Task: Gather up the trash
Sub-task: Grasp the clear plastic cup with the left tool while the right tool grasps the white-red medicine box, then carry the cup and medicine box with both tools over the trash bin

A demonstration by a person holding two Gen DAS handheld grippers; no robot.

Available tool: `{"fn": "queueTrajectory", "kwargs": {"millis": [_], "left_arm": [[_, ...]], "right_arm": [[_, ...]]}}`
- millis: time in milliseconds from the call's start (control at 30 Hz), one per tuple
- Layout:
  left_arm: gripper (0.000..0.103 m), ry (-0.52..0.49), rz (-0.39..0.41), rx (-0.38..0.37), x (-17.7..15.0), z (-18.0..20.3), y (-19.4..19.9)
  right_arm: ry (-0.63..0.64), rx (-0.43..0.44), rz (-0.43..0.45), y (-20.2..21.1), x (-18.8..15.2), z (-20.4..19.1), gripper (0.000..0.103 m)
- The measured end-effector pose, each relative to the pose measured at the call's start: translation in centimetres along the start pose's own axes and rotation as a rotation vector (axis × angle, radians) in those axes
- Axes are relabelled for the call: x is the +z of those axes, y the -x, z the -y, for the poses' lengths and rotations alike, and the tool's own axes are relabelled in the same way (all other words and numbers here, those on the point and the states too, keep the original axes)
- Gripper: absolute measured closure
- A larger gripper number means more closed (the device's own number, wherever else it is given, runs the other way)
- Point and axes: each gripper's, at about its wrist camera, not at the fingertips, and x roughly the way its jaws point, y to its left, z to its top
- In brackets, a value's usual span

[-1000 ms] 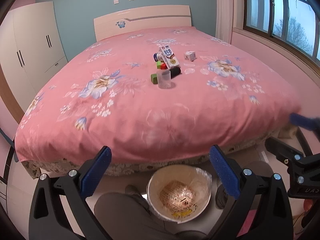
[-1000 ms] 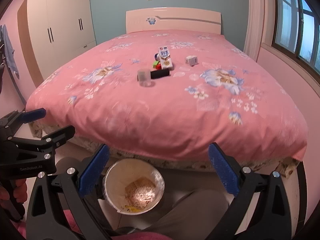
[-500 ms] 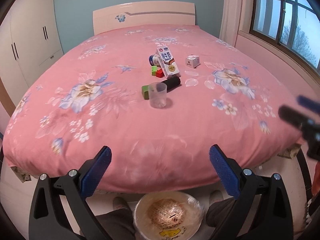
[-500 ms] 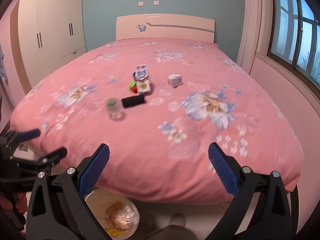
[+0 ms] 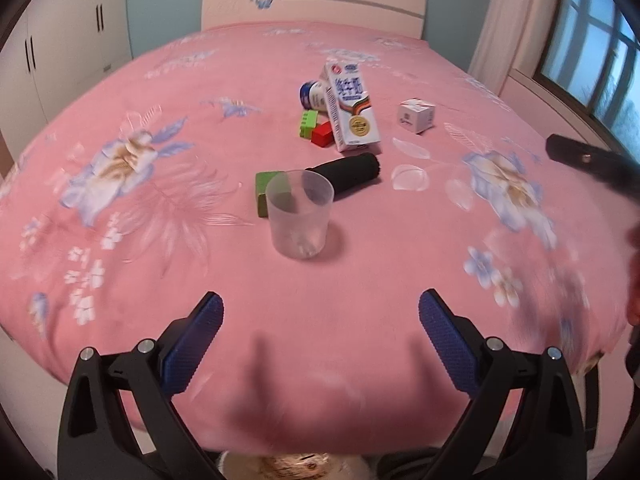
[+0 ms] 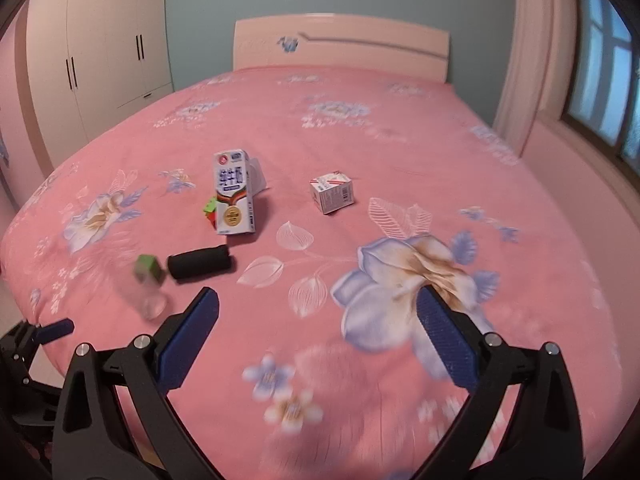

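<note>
On the pink flowered bed point(image 5: 160, 240) stands a clear plastic cup point(image 5: 299, 213), straight ahead of my open, empty left gripper point(image 5: 320, 312). Behind it lie a green block point(image 5: 265, 192), a black roll point(image 5: 352, 170), a milk carton point(image 5: 351, 112), a small yogurt pot point(image 5: 311, 95), green and red bricks point(image 5: 316, 130) and a small white box point(image 5: 416, 115). My right gripper point(image 6: 316, 312) is open and empty over the bed; the carton point(image 6: 233, 198), white box point(image 6: 332, 197), black roll point(image 6: 199, 262) and blurred cup point(image 6: 150, 300) lie ahead and to its left.
A white bin with a liner point(image 5: 296, 466) peeks out below the bed's front edge. A white wardrobe point(image 6: 100, 64) stands at the left, a headboard point(image 6: 340, 46) at the back, a window point(image 5: 600, 52) at the right.
Both grippers have moved forward and up over the bed, closer to the items. The bin has dropped almost out of view. Both stay open.
</note>
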Motion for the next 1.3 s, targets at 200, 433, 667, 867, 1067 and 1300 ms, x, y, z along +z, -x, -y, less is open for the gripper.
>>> {"fn": "queueTrajectory", "kwargs": {"millis": [200,433,667,867,1067,1300], "left_arm": [[0.004,0.053,-0.015,0.032,1.8,-0.8,-4.4],[0.02,0.081,-0.021,0.014,3.2,-1.0,-8.2],[0.041,0.056,-0.007,0.021,4.4,-0.9,-9.8],[0.054,0.039,-0.001,-0.006,5.0,-1.4,-10.2],[0.055,0.022,-0.013,-0.025,4.7,-2.1,-9.3],[0.055,0.033,0.003,-0.009,4.2,-3.9,-5.9]], "right_arm": [[0.012,0.042,-0.056,-8.4,2.2,2.7,0.007],[0.071,0.071,-0.083,-17.5,6.1,3.4,0.007],[0.092,0.102,-0.117,-24.5,9.5,2.8,0.007],[0.11,0.131,-0.176,-27.7,10.3,2.4,0.034],[0.072,0.141,-0.159,-26.6,9.7,2.6,0.043],[0.067,0.117,-0.137,-20.2,8.5,1.8,0.043]]}}
